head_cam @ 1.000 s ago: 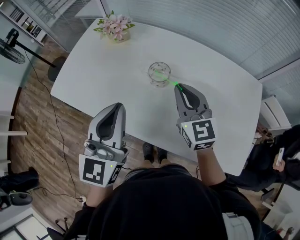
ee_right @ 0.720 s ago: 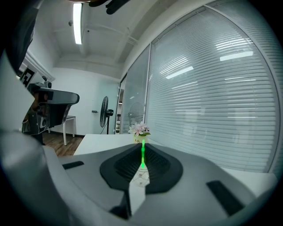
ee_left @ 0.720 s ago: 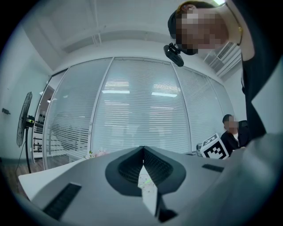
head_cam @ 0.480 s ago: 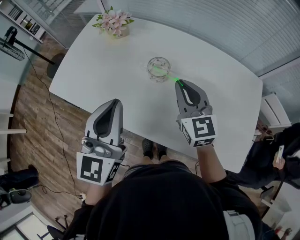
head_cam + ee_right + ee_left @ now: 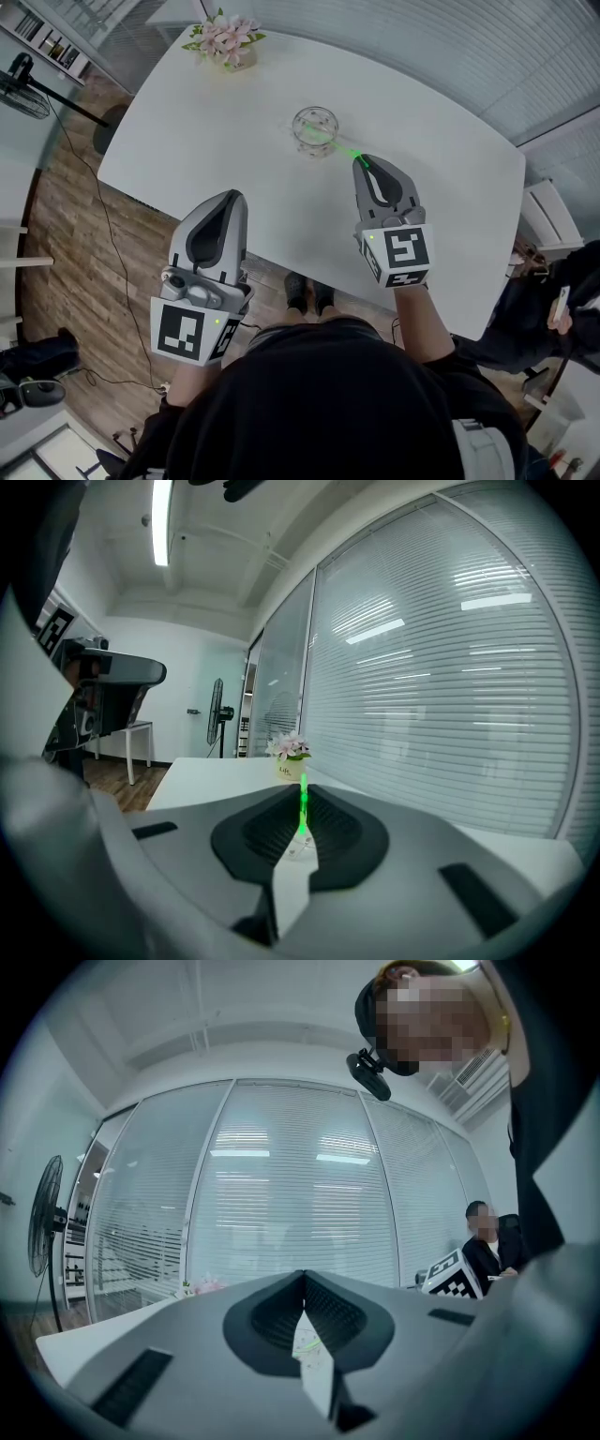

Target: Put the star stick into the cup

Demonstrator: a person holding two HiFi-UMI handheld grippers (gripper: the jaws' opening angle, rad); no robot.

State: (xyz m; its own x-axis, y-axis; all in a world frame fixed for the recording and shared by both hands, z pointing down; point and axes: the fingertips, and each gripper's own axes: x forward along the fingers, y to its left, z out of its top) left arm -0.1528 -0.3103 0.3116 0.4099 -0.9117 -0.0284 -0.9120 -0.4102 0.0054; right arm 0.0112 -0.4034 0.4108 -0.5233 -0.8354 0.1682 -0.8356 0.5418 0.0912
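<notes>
White table point(image 5: 216, 131), wood floor point(image 5: 66, 253), window blinds point(image 5: 450, 667)

light: bright, even | ceiling strip point(image 5: 161, 522) glare | edges: fisheye-warped, dark vignette

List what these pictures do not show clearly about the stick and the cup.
Star stick: its star; head view, too small; right gripper view, only a green shaft shows.
Cup: right gripper view, mostly hidden behind the right tongs, whose jaws, with the stick between them, have just been opening.
Stick's far end: head view, too small.
</notes>
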